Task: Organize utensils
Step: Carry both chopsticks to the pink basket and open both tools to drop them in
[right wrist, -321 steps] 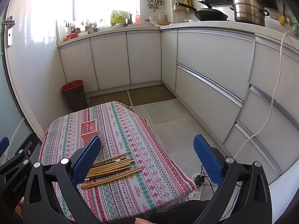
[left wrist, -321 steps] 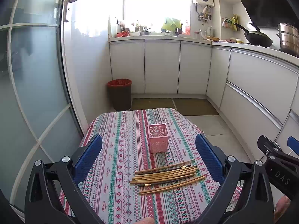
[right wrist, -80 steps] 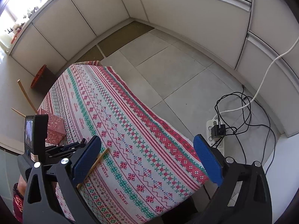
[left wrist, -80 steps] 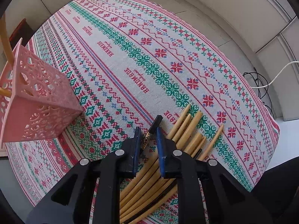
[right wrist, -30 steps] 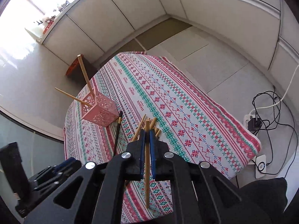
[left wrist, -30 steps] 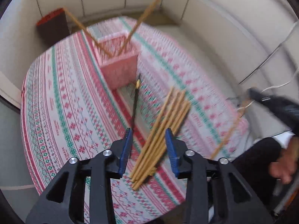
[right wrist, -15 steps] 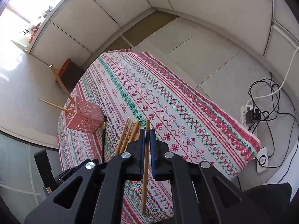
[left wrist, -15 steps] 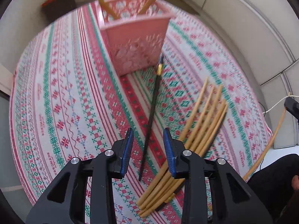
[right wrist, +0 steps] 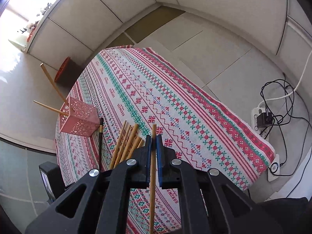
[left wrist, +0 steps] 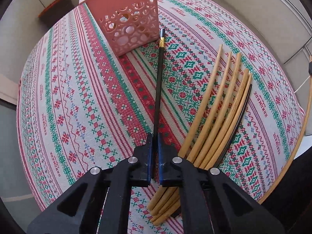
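A pink perforated basket [left wrist: 126, 21] stands on the patterned tablecloth [left wrist: 68, 97] and holds two wooden chopsticks [right wrist: 52, 83]. My left gripper [left wrist: 154, 138] is shut on a black chopstick [left wrist: 159, 74] with a gold band; its tip points at the basket's base. A bundle of several bamboo chopsticks [left wrist: 216, 105] lies just right of it. My right gripper [right wrist: 153, 139] is shut on one bamboo chopstick [right wrist: 153, 167], held above the table. The basket [right wrist: 78, 120], the black chopstick [right wrist: 100, 142] and the bundle [right wrist: 126, 142] also show in the right wrist view.
A dark bin with a red liner [right wrist: 66, 72] stands on the floor beyond the table. A power strip with cables [right wrist: 263, 119] lies on the tiled floor to the right. White cabinets [right wrist: 136, 3] line the walls.
My left gripper has dropped closer to the table and shut on the black chopstick, which lay between its open jaws before. My right gripper still holds the bamboo chopstick.
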`<state>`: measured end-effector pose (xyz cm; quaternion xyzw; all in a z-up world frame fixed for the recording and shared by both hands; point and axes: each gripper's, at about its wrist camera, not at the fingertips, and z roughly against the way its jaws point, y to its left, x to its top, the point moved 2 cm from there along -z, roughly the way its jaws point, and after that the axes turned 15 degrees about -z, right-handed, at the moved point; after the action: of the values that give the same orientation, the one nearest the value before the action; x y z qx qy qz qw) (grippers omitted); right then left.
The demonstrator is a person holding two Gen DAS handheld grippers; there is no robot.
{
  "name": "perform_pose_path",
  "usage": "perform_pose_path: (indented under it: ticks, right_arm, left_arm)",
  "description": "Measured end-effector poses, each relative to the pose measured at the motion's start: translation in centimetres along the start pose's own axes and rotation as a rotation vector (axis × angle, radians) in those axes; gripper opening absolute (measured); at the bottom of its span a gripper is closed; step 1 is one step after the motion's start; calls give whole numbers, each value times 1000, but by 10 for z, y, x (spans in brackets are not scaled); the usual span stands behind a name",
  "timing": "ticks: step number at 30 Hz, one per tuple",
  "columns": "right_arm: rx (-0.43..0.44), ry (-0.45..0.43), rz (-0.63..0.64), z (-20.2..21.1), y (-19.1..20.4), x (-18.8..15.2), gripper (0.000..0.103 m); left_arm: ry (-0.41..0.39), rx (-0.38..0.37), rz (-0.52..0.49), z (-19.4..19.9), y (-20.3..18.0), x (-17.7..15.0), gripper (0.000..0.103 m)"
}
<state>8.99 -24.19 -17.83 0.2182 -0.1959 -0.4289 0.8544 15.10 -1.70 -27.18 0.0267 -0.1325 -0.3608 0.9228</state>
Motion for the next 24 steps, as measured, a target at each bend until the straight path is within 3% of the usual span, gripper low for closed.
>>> perform_pose_path:
  ticks: [6,14,24]
  right_arm:
    - [35,-22,21,26,1,-8,6]
    - [114,-75,141,75,30,-27,6]
    - [190,-112,309,126,81,-51,6]
  left_arm:
    - [-57,-21,15,31,-6,-21,4]
    - [-297,0,80,131,-9,-58,4]
    - [-457,31,98,191,0,-53,3]
